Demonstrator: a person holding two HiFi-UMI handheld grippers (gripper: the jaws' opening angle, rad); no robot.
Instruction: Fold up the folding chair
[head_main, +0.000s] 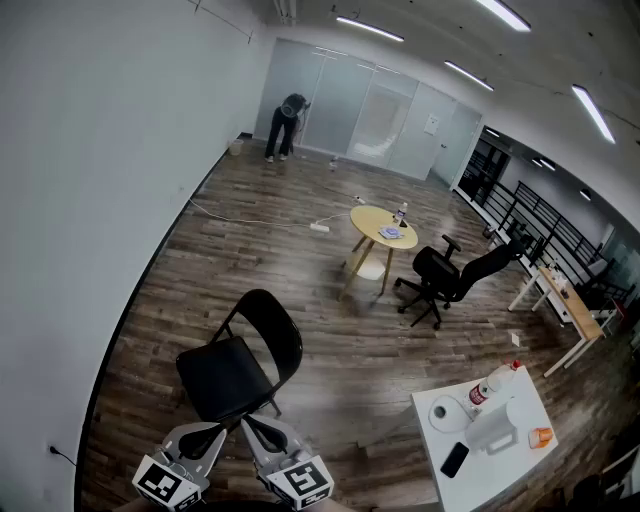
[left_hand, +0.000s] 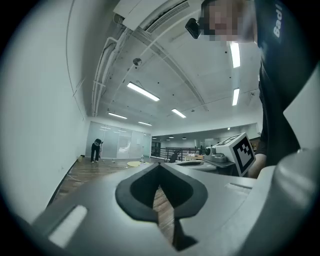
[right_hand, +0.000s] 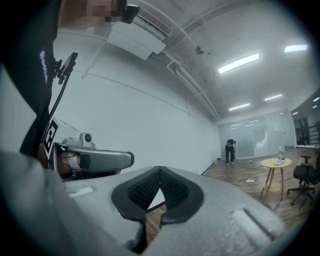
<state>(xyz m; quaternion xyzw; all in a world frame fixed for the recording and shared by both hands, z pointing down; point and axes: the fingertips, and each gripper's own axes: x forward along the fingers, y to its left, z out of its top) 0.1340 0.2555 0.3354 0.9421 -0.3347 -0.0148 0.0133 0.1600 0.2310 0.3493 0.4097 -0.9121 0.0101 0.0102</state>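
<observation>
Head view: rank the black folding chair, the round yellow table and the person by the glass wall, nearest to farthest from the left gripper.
1. Black folding chair: directly ahead of the left gripper, standing unfolded.
2. Round yellow table: mid-room, farther off and to the right.
3. Person: at the room's far end, bent over.

The chair (head_main: 240, 365) stands on the floor just before the jaws of the left gripper (head_main: 207, 432) and the right gripper (head_main: 255, 428), which sit side by side. Farther ahead, right of the jaws, is a round table (head_main: 385, 232), with an office chair (head_main: 450, 275) to its right. Near on the right, a square table (head_main: 500, 470) carries a bottle (head_main: 495, 385) and a phone (head_main: 454, 459). A person (head_main: 287, 125) stands far ahead.
</observation>
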